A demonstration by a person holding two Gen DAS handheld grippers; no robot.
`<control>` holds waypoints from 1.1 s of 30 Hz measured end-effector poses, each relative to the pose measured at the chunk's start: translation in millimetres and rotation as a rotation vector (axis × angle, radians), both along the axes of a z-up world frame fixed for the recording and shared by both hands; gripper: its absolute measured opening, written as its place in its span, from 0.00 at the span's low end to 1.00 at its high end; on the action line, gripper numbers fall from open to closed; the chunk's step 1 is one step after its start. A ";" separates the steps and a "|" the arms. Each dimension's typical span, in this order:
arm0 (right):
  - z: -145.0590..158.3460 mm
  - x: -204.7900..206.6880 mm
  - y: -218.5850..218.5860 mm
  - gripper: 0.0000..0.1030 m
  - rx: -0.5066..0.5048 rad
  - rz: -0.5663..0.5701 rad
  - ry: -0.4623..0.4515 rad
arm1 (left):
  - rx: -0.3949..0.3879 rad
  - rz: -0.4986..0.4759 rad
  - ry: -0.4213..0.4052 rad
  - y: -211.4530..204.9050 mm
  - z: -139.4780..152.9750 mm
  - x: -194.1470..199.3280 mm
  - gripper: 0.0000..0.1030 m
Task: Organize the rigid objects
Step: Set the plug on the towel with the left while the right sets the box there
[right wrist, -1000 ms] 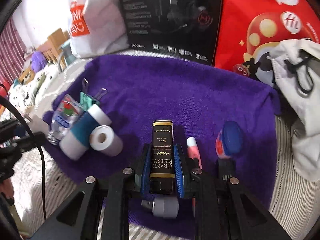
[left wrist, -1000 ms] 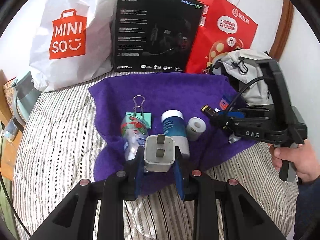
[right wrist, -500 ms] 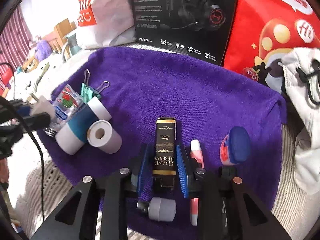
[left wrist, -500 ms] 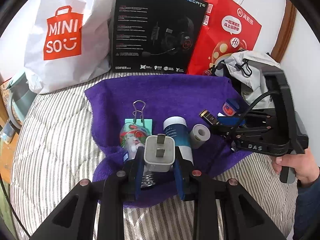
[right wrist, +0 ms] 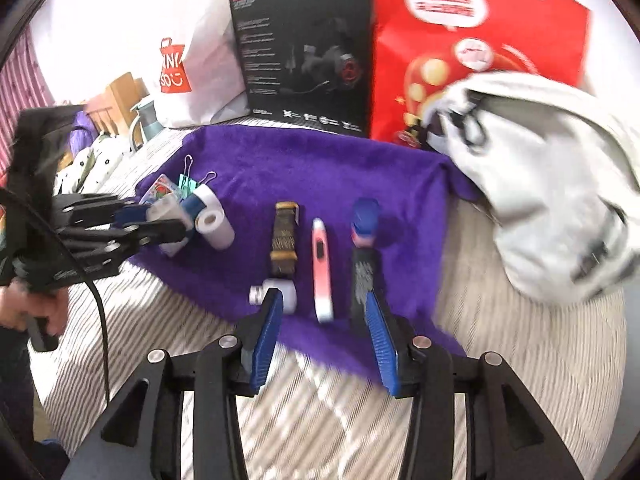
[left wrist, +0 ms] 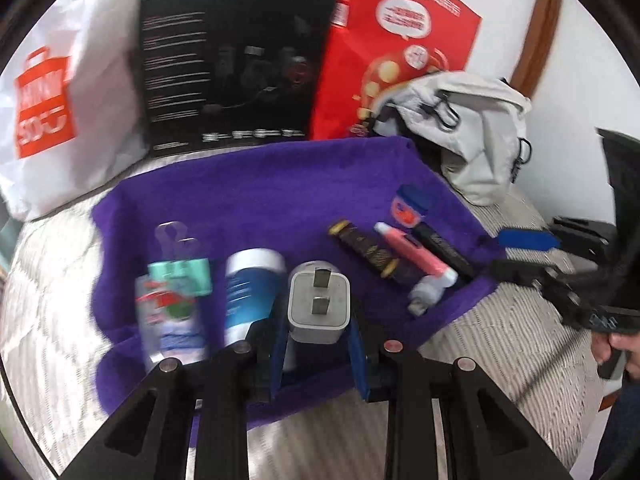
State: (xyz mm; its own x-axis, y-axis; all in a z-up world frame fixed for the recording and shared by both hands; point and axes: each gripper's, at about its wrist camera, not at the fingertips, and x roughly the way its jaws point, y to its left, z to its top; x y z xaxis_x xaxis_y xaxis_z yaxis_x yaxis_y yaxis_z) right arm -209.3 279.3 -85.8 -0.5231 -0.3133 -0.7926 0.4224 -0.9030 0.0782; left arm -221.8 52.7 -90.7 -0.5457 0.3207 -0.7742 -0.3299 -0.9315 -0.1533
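Note:
My left gripper (left wrist: pixel 318 314) is shut on a grey plug adapter (left wrist: pixel 319 300), held above the near edge of the purple towel (left wrist: pixel 280 184). Left of it lie a blue-and-white container (left wrist: pixel 252 292), a clear labelled bottle (left wrist: pixel 170 320) and a teal binder clip (left wrist: pixel 180 276). My right gripper (right wrist: pixel 323 300) is open at the towel's front edge. Just beyond it, side by side, lie a dark gold-trimmed tube (right wrist: pixel 285 240), a pink tube (right wrist: pixel 322 268), a black stick (right wrist: pixel 362 276) and a blue-capped jar (right wrist: pixel 364 220). A grey cap piece (right wrist: pixel 276 292) sits by the gripper's left finger.
A white paper roll (right wrist: pixel 216 226) lies near the left gripper (right wrist: pixel 160 220). Behind the towel stand a white shopping bag (left wrist: pixel 60 92), a black headset box (left wrist: pixel 236 60) and a red bag (left wrist: pixel 396 52). A grey cloth bag (right wrist: pixel 552 184) sits at the right. Striped bedding (right wrist: pixel 320 400) surrounds the towel.
My right gripper opened, let the dark tube go onto the towel, and pulled back toward the front edge. My left gripper shifted right, still holding the plug adapter.

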 end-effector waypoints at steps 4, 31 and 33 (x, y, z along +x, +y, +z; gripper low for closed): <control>-1.1 22.4 23.3 0.43 -0.022 -0.033 -0.023 | -0.012 -0.049 -0.012 28.8 -5.5 -6.5 0.26; -8.1 60.8 39.2 0.44 -0.063 -0.047 -0.079 | -0.138 -0.070 -0.121 63.4 -29.4 -30.1 0.26; -8.0 61.0 38.3 0.44 -0.059 -0.041 -0.083 | -0.149 -0.072 -0.123 65.3 -29.8 -31.3 0.26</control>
